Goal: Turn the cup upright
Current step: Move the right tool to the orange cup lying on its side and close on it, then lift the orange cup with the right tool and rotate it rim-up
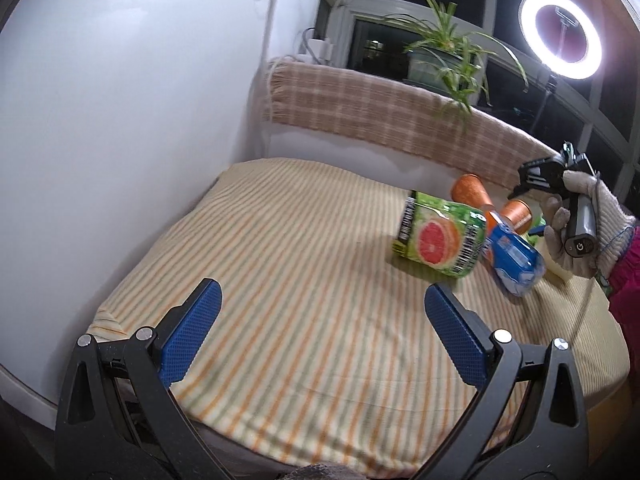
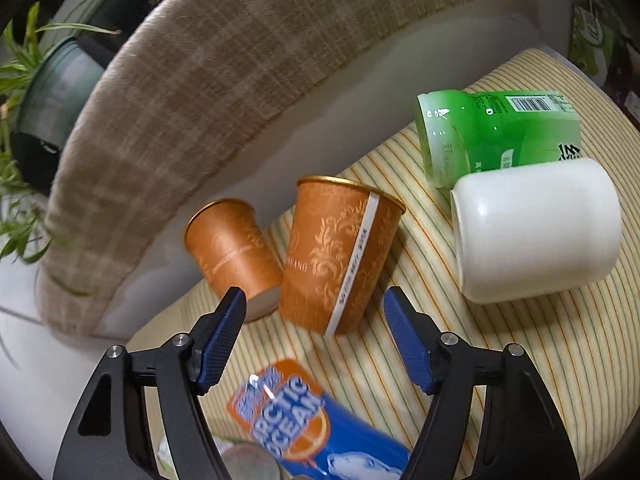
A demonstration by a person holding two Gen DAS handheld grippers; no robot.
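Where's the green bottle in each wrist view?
Left wrist: green bottle lies right of centre on the striped cloth, grapefruit label showing.
Right wrist: green bottle upper right, behind the white cup.
Shared landmark: blue bottle.
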